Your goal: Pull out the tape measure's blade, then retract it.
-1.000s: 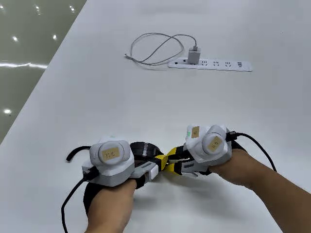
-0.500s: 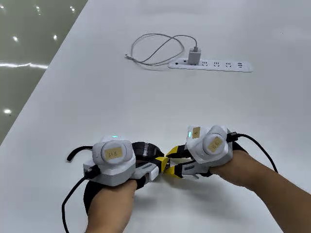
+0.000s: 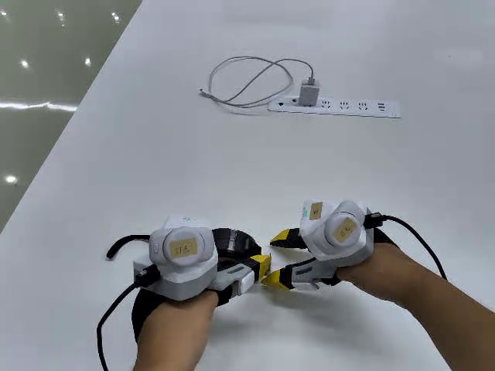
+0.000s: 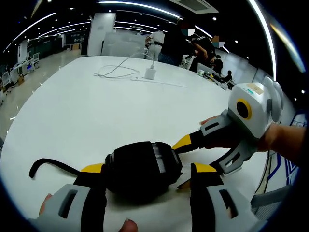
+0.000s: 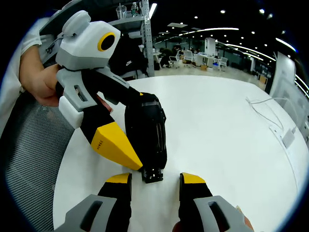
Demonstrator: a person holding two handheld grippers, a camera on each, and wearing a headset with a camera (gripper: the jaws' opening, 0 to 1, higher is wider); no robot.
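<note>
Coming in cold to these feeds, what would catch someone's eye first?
First, the black tape measure case at the near edge of the white table, clamped between the yellow-tipped jaws of the left gripper. The right gripper faces it, jaws open on either side of the blade's hook end. Far across the table lies a white power strip with a looped grey cable.
</note>
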